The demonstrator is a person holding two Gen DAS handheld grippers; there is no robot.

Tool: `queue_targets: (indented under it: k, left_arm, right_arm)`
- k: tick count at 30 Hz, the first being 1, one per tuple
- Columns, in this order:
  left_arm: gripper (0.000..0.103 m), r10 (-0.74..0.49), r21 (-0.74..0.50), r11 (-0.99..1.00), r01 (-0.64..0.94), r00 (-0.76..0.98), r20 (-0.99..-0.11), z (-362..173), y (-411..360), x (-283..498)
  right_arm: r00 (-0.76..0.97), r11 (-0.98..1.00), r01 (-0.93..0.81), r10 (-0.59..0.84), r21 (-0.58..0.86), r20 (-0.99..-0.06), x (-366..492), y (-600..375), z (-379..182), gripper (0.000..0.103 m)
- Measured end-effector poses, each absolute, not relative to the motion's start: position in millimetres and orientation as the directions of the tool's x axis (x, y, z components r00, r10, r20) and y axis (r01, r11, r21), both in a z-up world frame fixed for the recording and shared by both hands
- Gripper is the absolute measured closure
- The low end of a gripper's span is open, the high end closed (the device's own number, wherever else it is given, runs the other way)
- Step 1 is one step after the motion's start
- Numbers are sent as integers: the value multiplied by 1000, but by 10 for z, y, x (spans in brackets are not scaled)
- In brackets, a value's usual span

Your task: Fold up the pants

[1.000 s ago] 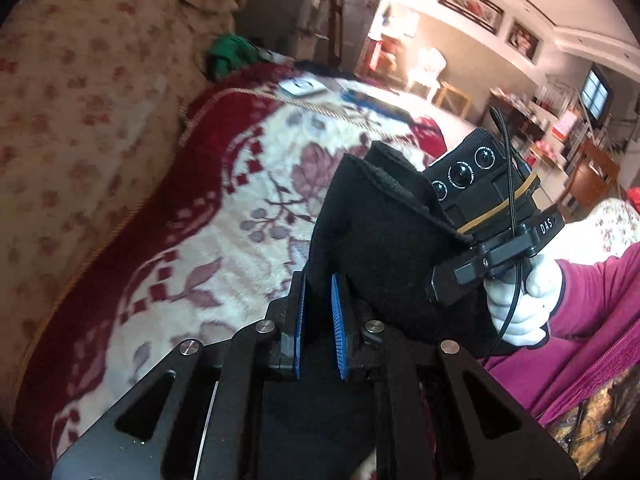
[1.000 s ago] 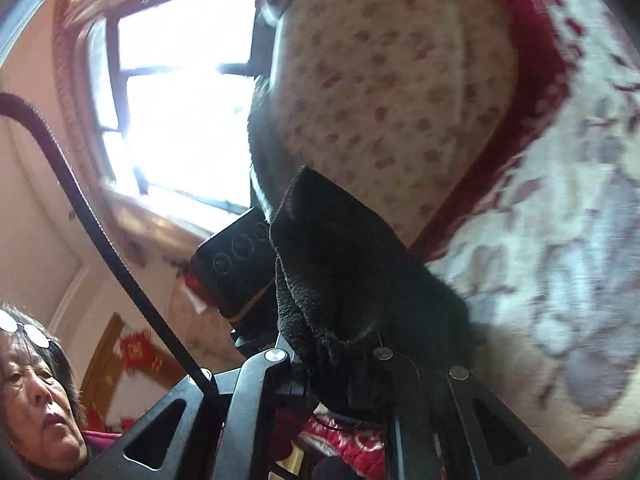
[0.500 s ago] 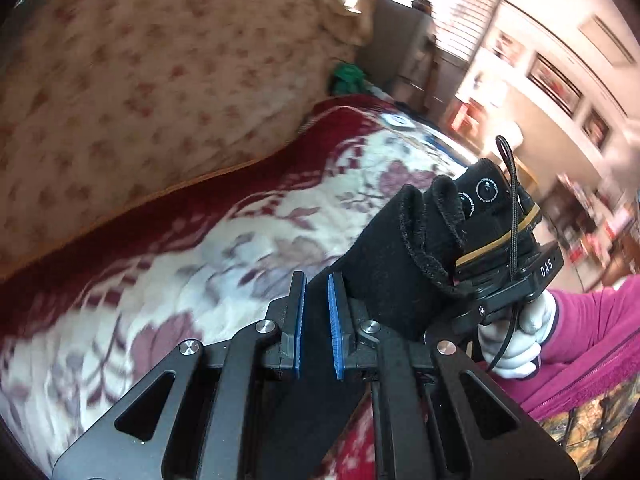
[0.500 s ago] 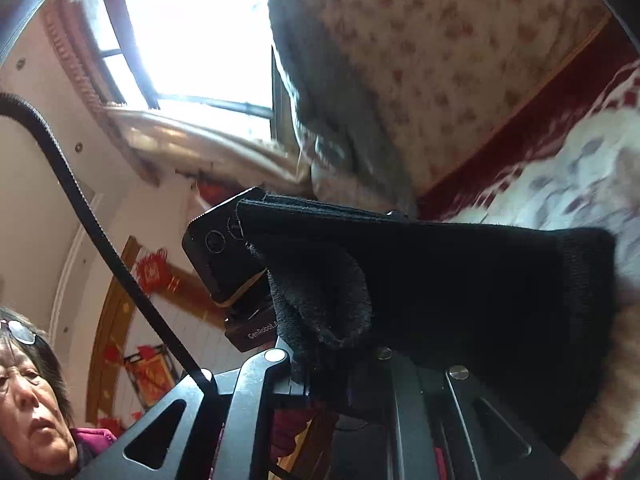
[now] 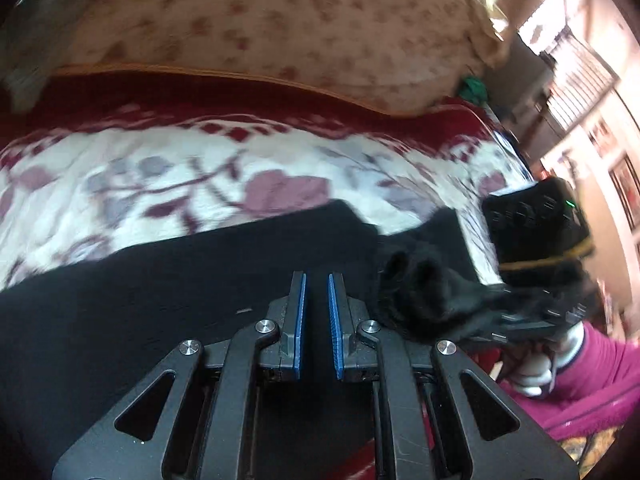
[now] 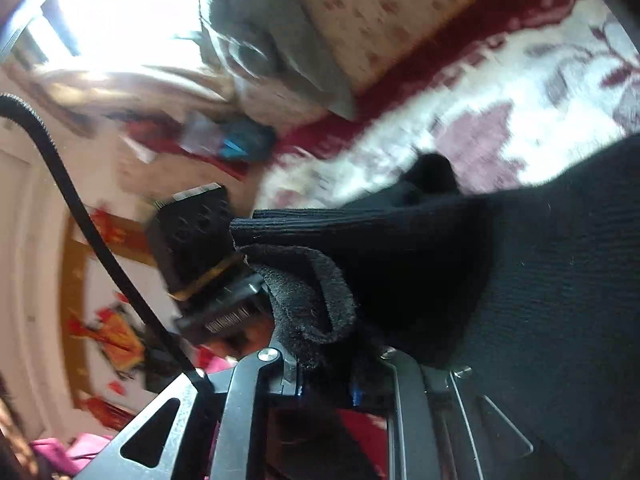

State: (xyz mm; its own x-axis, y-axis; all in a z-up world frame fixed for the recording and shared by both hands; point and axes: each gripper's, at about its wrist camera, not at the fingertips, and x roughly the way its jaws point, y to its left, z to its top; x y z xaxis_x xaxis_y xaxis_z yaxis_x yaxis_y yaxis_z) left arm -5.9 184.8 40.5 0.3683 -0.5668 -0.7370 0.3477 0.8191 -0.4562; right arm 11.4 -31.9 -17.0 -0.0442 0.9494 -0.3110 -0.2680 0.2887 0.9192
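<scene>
The black pants (image 5: 180,280) lie spread across the floral blanket (image 5: 160,168) of a sofa. My left gripper (image 5: 316,280) sits low over them, its blue pads (image 5: 301,308) a narrow gap apart with black cloth running between them. My right gripper (image 6: 326,360) is shut on a bunched edge of the pants (image 6: 312,292), which wraps over its fingers and hides them. In the left wrist view the right gripper (image 5: 472,312) shows at the right, cloth gathered at its tips.
The sofa back (image 5: 260,20) with its floral cover rises behind the blanket. A green item (image 5: 474,88) lies at the sofa's far end. The person's magenta sleeve (image 5: 600,380) and white glove (image 5: 536,372) are at the right. A bright window (image 6: 100,12) is behind.
Both grippers have swung down from holding the pants raised to low over the blanket. The pants now lie spread flat across it. Both views are motion-blurred.
</scene>
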Motion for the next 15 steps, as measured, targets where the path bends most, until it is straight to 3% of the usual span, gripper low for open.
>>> queue_targets:
  k: [3,8,15]
  left_arm:
    - [85,-535,-434,844,316,436,-724,550,2050,-100]
    - [83,-527,-434,849,300,517,-674,859,2241,-201]
    - [76,-569,-448,822,351,505,-649,965,1938,-429]
  right_arm:
    - [-76,281,-304,945,910,-317,120,-302,-26,65]
    - [78,245,-298,970,922,-232,159,-806,218,64]
    - [167,331,-285,941,900,-293,71,-1202,218,61]
